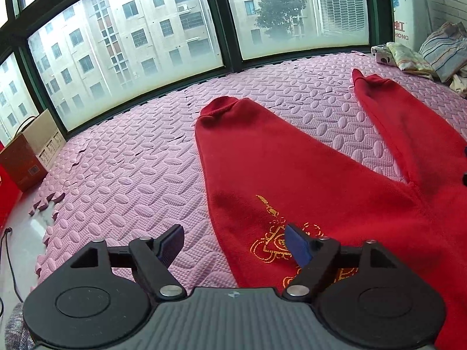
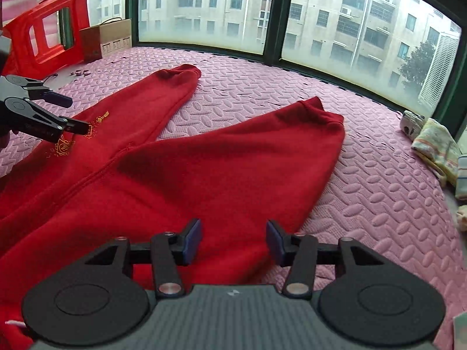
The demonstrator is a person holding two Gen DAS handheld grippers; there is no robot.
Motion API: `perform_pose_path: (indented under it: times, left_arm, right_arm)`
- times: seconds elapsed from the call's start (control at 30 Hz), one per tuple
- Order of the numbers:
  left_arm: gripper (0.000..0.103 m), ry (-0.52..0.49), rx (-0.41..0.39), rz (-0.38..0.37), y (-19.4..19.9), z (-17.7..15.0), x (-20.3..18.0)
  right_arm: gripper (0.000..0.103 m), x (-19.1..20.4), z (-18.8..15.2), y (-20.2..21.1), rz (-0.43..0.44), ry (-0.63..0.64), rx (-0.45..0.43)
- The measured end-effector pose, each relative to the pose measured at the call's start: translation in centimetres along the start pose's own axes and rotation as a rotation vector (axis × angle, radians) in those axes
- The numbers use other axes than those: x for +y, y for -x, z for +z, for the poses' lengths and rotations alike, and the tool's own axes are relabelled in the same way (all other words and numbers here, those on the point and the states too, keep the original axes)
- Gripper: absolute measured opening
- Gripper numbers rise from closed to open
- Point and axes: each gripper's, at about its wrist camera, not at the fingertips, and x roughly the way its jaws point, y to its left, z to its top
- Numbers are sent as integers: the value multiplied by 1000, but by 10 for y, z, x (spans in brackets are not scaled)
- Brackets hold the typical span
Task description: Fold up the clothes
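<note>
Red trousers (image 1: 292,169) with gold embroidery (image 1: 277,242) lie flat on the pink foam mat (image 1: 131,175), legs spread in a V toward the window. My left gripper (image 1: 236,245) hovers open over the outer edge of the left leg, one pad above the mat and one above the embroidery, nothing between them. In the right wrist view the trousers (image 2: 204,169) fill the middle, and my right gripper (image 2: 233,242) stands open above the outer edge of the right leg. The left gripper (image 2: 71,113) shows there at the left, over the embroidery (image 2: 62,145).
A pile of folded clothes (image 1: 420,55) sits at the mat's far right corner, also as folded clothes (image 2: 435,145). A brown and white box (image 1: 32,151) and a red plastic stool (image 2: 43,29) stand at the left by the window. A black cable (image 1: 8,262) runs along the bare floor.
</note>
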Motion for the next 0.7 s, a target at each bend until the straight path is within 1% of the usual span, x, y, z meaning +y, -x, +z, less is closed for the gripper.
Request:
perform_pose_path:
  times: [0.03,0.1,0.2,0.3,0.43,0.5,0.6,0.7]
  left_arm:
    - [80,5,2,8,2,-1,0]
    - [87,16,6,24,7,-2,0]
    - [93,29,-8,32,19,-5,-2]
    - [100,68,-16,25,31,-5,-5]
    - [103,105,-21,-4,42,-7,-12]
    - [103,91,-16,-8,44,-12,-18]
    - [103,58,3,16,43,-23,-23]
    - [102,35,17,71,42,-34,-21]
  right_arm:
    - [50,0,-2,4,-7,-1,-5]
    - [50,1,-7,12,-22,-4,-14]
    - [50,1,-14,24,-44,-9,-28]
    - [53,10,-7,22,2,-39,-57]
    - [58,24,2,17,71,-77,-88]
    - [59,32,1,13,92,-77,-81]
    - [59,39,-6,10,85,-64,-66]
    - [59,40,-18,13,58,-57,-38]
